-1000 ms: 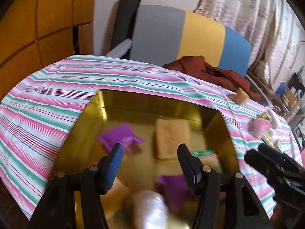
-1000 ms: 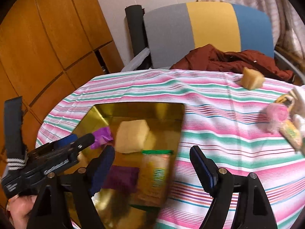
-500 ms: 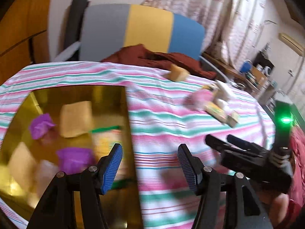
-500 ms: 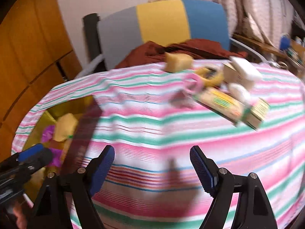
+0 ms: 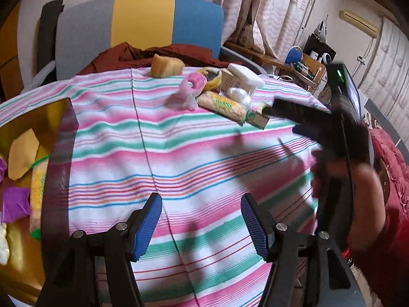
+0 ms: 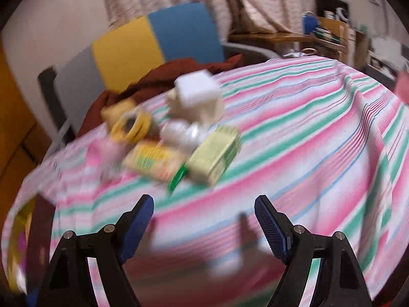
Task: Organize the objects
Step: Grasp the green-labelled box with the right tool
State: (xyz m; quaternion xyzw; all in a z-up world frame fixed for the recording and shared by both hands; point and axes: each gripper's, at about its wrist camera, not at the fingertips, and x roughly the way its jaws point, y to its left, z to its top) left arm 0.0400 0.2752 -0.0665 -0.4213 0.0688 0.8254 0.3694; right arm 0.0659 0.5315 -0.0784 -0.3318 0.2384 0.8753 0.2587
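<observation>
Jaws apart and empty, the left gripper (image 5: 202, 220) (just widened) and right gripper (image 6: 204, 220) have swung from the gold tray (image 5: 18, 263), far left and partly filled, toward the unsorted pile (image 5: 225, 97) on the striped cloth (image 5: 194, 158) at right, likely for another pickup.

A striped cloth (image 5: 204, 153) covers the bench. On it lie a gold tray (image 5: 15, 268), a sponge (image 5: 166, 65), a snack packet (image 5: 225, 106) and small boxes (image 6: 214, 156).
</observation>
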